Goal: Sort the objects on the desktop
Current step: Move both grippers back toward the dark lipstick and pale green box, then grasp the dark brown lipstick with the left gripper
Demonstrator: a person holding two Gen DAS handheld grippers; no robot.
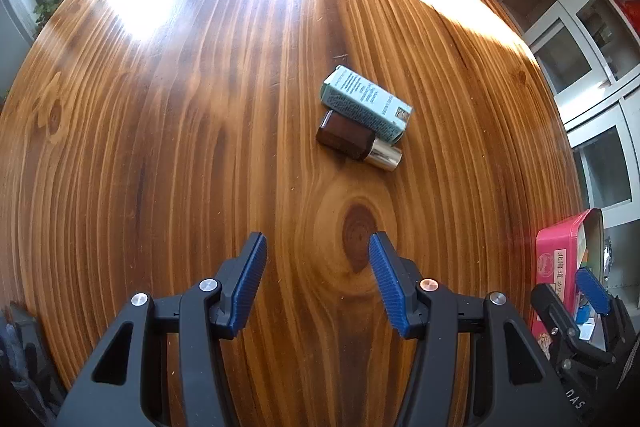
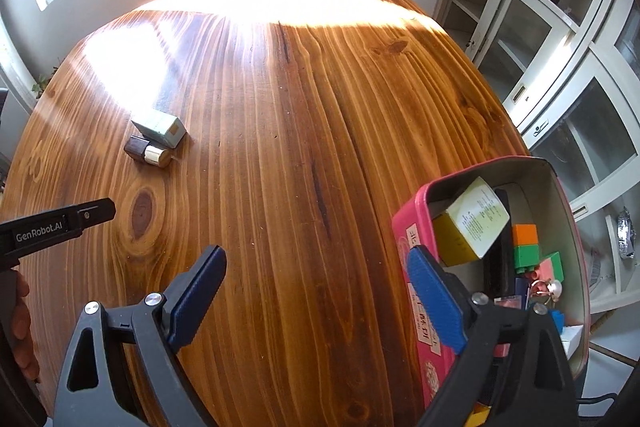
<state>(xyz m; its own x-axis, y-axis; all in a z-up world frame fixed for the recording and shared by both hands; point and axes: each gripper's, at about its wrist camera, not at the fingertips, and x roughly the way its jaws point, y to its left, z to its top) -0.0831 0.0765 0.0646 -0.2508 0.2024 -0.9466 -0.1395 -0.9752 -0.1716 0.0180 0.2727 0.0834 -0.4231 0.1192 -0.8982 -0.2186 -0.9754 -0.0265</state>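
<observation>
Two items left on wooden table point(image 1: 160, 147).
Pale-green box point(image 1: 366, 101) touching brown gold-capped bottle point(image 1: 357, 140), both lying flat; pink tin point(image 2: 416, 307) holds blocks. Left gripper point(image 1: 318, 267) and right gripper point(image 2: 316, 291) gape, empty.

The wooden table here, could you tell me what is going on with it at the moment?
A person holds a two-finger gripper in each hand and is sorting small items into a pink tin. The tin already holds a yellow box and coloured blocks. A pale green carton and a brown bottle lie side by side, touching, on the table. The left gripper is open and empty short of them; the right gripper is open by the tin.
</observation>
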